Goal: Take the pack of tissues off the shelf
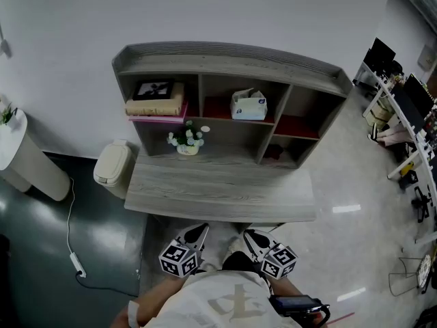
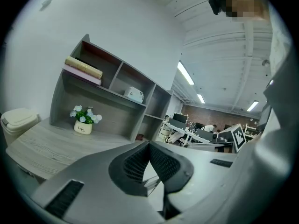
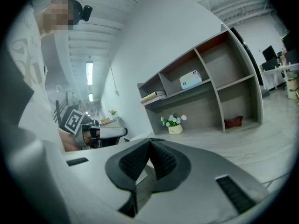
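White-wrapped pack of tissues [image 1: 248, 106] sits in the middle upper compartment of the shelf [image 1: 225, 63], head view. Judged light, soft and crushable; best gripped gently across its narrow sides. Left tongs [image 1: 200, 229] and right tongs [image 1: 250, 234] hang well apart from it, with the pack at twelve o'clock beyond the surface [image 1: 218, 190].

Left gripper view: tongs clenched, empty; pack at eleven o'clock.

Right gripper view: tongs clenched, empty; pack at one o'clock.
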### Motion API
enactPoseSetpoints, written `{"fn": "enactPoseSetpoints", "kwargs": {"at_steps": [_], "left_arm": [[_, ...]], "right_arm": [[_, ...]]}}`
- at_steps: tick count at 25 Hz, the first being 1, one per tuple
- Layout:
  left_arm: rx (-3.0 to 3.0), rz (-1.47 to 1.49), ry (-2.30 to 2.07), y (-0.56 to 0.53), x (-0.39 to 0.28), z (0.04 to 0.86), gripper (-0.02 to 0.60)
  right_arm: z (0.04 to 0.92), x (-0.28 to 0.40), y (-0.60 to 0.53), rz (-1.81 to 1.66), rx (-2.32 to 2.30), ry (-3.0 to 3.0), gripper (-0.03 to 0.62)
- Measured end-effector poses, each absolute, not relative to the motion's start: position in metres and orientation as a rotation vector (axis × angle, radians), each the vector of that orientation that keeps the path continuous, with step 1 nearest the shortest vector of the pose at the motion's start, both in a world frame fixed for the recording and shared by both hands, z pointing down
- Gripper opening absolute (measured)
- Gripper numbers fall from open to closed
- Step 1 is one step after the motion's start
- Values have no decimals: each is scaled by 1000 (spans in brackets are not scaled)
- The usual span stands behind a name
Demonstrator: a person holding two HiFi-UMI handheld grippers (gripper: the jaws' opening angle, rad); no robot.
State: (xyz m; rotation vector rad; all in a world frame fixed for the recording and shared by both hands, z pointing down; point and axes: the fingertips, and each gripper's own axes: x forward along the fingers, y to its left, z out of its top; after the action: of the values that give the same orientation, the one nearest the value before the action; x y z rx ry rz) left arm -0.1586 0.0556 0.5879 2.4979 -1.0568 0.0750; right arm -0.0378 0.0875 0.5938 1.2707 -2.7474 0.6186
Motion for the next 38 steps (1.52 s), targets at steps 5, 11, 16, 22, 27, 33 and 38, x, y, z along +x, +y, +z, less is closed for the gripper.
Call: {"fn": "enactPoseSetpoints", "kwargs": {"at_steps": [5,11,16,22,27,33,38], "left_arm": [[2498,69,-1075,51,-162,585,12],[2499,67,-1087,47,-165,583,12],[2506,76,-1083,47,-164,583,12],[2501,89,-1073,40,-158,588,12],[2501,98,-1059,32,-148,590,12],[2494,111,-1062,17,-137,592,12],[2488,126,-1063,4,-124,592,12]], "right_arm": [[594,-38,83,605,1267,-2743,5],[592,-43,77,593,1250,-2751,5],[594,-42,73,590,1255,-2748,5],[598,-35,68,604,1270,-2737,5],[602,-24,62,622,1285,-2721,5],[605,-12,45,640,1274,-2710,5],[603,1,30,650,1275,-2715,5]]}}
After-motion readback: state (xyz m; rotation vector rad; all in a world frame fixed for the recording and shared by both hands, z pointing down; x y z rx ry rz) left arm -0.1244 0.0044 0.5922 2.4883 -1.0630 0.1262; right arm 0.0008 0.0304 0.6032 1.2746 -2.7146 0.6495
